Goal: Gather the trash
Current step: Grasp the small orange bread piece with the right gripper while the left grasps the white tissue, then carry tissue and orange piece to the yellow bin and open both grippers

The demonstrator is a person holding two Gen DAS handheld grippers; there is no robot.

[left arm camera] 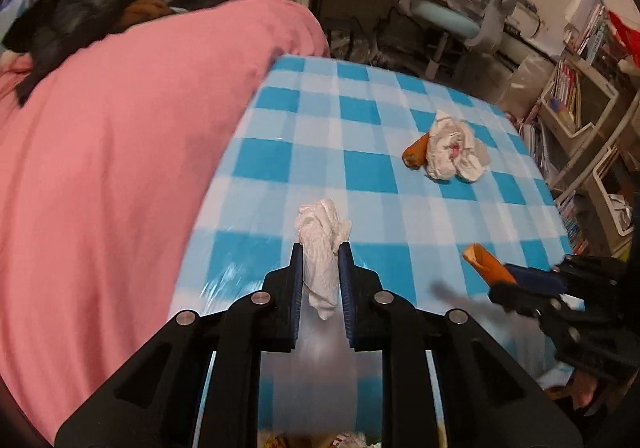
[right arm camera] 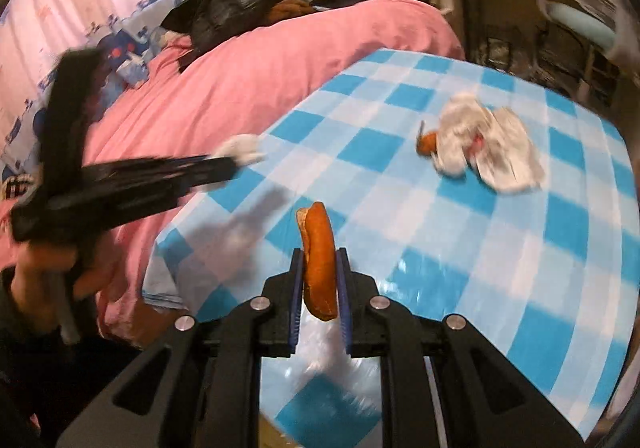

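Left wrist: left tongs clamping crumpled tissue; right tongs gripping bread piece.

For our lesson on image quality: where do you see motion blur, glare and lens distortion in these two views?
Left wrist view: the table edges bow from the fisheye, the right tongs smear, and glare streaks the plastic cover. Right wrist view: the left tongs and the tissue heap are blurred; the peel stays sharp.

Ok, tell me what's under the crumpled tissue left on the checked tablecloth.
An orange-brown piece sticks out from beneath the crumpled tissue, at its left edge. How far it runs underneath, or whether anything else lies there, is covered.
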